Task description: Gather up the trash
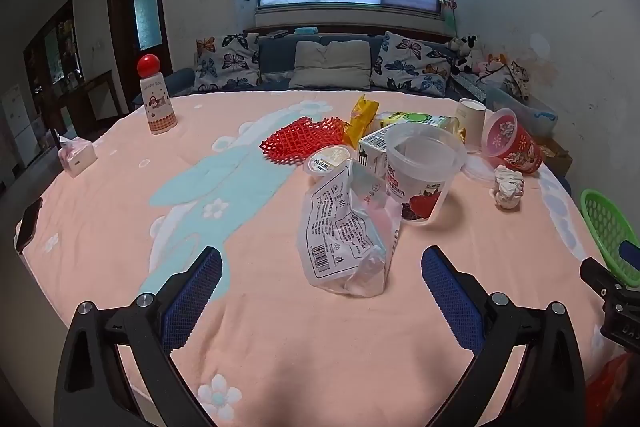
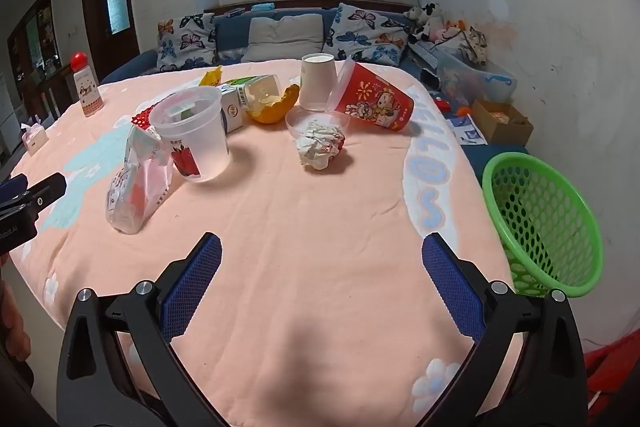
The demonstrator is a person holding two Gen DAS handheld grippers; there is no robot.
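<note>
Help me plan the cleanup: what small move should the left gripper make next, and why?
Probably ease the left gripper forward around the clear plastic bag. Its jaws are open, the bag stands just ahead between them as the nearest trash, and nothing is held yet. The green basket waits by the table's right edge.

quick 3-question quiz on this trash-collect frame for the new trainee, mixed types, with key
1. True or false: the left gripper is shut on the plastic bag.
2. The green basket sits: A) at the table's centre, B) at its right edge, C) on the sofa.
3. Fill in: the red cup lies on its ____.

Key: 1 false, both it and the right gripper are open and empty; 2 B; 3 side.
</note>
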